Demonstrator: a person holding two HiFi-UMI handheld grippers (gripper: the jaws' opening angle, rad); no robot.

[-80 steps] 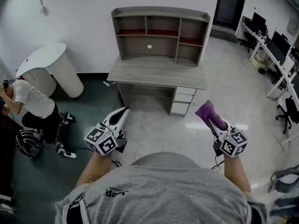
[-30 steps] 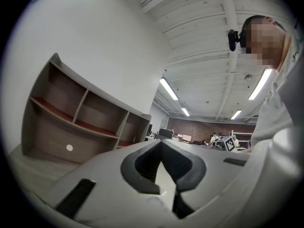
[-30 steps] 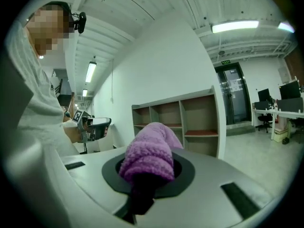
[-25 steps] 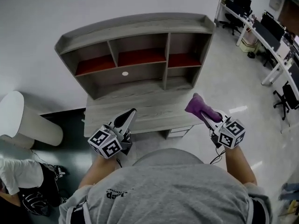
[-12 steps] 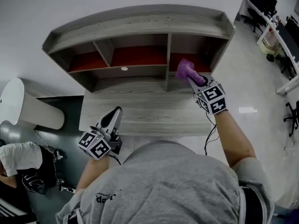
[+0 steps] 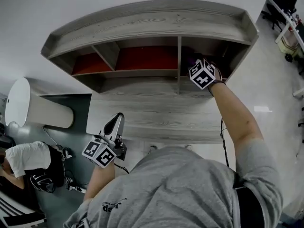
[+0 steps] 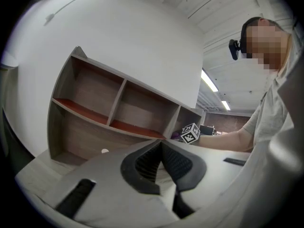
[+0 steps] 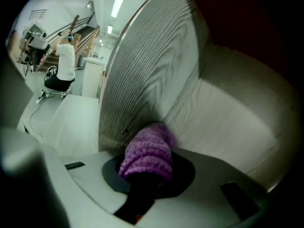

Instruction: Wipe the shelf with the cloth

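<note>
While you reach forward, the grey shelf (image 6: pixel 142 20) stands on the desk (image 6: pixel 152 113), its upper boards (image 6: pixel 142 57) red. Your right gripper (image 8: pixel 151 172) is inside the shelf's right-hand compartment (image 6: pixel 223 56), jaws clamped on the purple cloth (image 8: pixel 148 151), which sits against the corner where the grained divider (image 8: pixel 142 70) meets the paler panel (image 8: pixel 223 122). Your left gripper (image 6: pixel 117 121) hangs low by the desk's front edge, jaws pressed together with nothing between them.

Right gripper (image 6: pixel 195 64) has carried cloth (image 8: pixel 147 156) into right bay of shelf (image 6: pixel 142 27); seemingly touching wall.
</note>
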